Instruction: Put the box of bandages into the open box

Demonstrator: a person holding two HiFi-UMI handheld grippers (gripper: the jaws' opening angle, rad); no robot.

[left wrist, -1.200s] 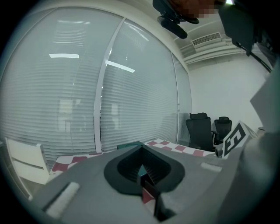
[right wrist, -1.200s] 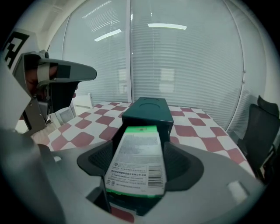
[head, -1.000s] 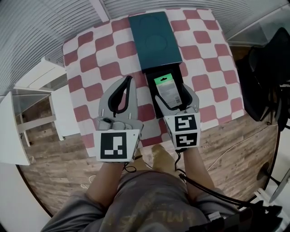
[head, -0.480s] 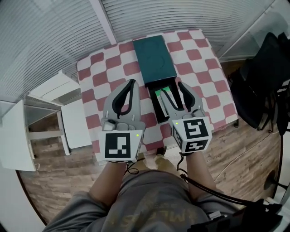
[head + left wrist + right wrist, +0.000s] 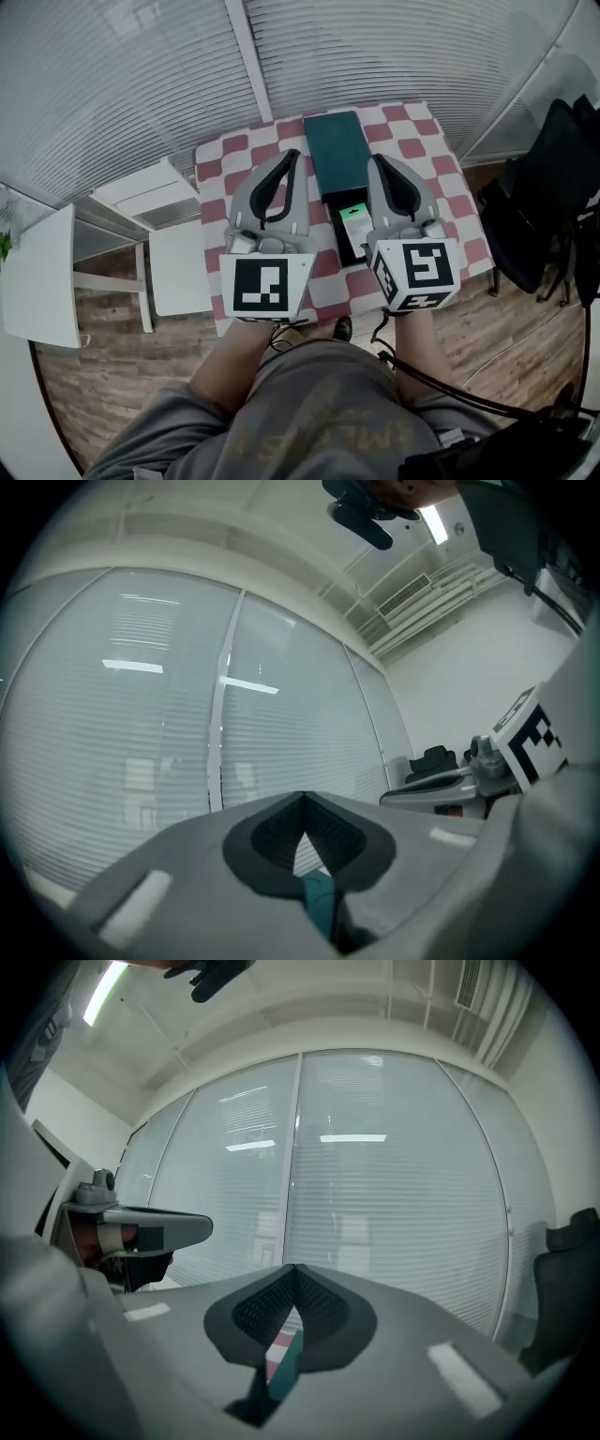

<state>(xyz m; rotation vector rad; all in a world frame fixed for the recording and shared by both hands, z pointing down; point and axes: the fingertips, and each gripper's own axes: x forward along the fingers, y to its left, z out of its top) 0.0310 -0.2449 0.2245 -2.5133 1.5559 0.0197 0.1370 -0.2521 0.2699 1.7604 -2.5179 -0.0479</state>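
Your left gripper (image 5: 292,155) and right gripper (image 5: 375,159) are pressed together, empty. The box of bandages (image 5: 356,225), inside the open box (image 5: 352,256), seems light and crushable; pinch its long sides

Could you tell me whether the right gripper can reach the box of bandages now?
Probably yes: the box of bandages lies uncovered in the open box, the teal lid sits beyond it, and the right gripper is close by. Its jaws are together, so they must open first.
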